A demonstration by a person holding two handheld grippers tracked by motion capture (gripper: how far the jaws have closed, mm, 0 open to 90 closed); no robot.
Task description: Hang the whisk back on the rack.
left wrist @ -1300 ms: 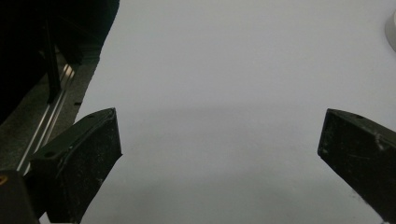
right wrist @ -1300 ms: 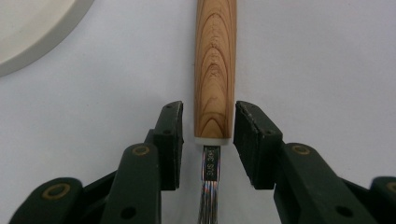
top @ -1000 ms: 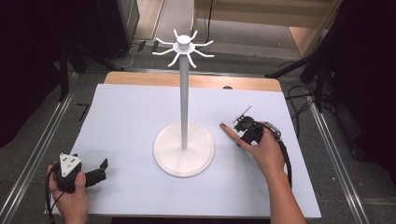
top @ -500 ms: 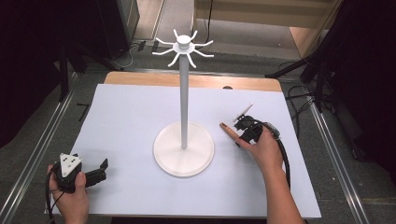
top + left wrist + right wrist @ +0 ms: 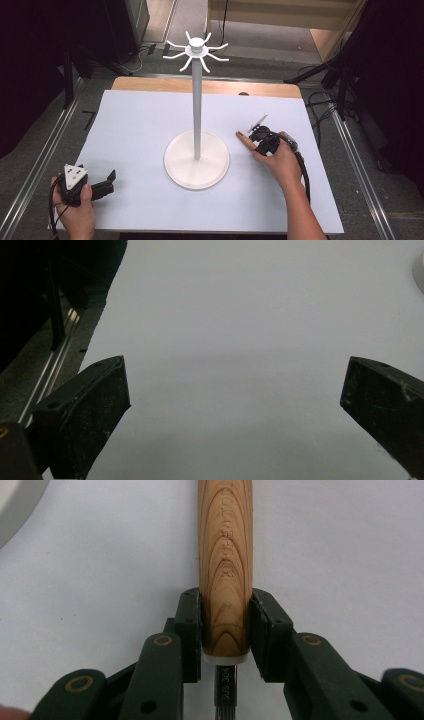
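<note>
My right gripper [image 5: 226,625] is shut on the wooden handle [image 5: 225,565] of a utensil, and its pads press both sides near the white collar. A metal shaft [image 5: 225,690] runs back from that collar between the jaws. In the high view my right gripper [image 5: 260,137] lies low on the table to the right of the stand, with the handle's tip [image 5: 242,136] poking out toward the stand's base. My left gripper [image 5: 107,184] rests at the near left corner. Its jaws stand wide apart with only bare table between them, as the left gripper [image 5: 235,395] view also shows.
A white stand rises mid-table: a round base [image 5: 197,160], a thin pole [image 5: 197,100] and a crown of curved hooks [image 5: 197,50]. A white sheet [image 5: 135,125] covers the table, which has a wooden strip [image 5: 210,87] at the back and metal rails [image 5: 45,160] along both sides.
</note>
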